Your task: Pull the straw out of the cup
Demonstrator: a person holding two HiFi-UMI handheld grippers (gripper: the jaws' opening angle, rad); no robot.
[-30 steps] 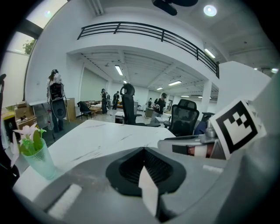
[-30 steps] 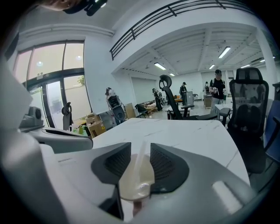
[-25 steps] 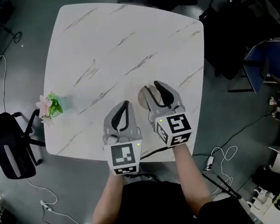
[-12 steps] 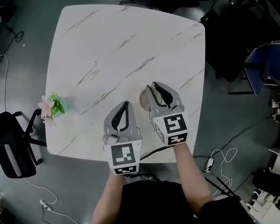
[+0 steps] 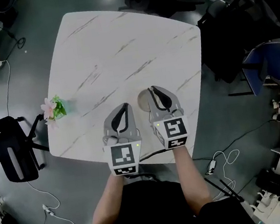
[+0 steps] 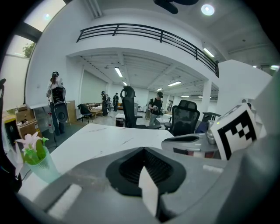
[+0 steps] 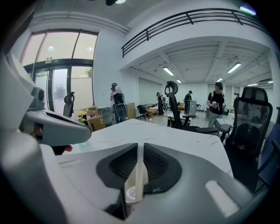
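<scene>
pointing forward, slightly down, side by side at table [image 5: 120, 44] edge: right gripper [image 5: 153, 89] jaws, just closing, clamp straw [image 7: 136, 175] over cup [image 5: 142, 99]; left gripper [image 5: 124, 106] jaws together.

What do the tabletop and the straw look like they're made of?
Tabletop: likely stone or a marble-print laminate; smooth white surface with grey veins.
Straw: probably plastic, though paper is possible; pale cream, slightly translucent, with a thin tube wall at its open end.

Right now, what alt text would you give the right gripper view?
The jaws of the right gripper have just been closing and now pinch a pale straw between them. Beyond lies the white marble table, and the left gripper shows at the left edge.
</scene>
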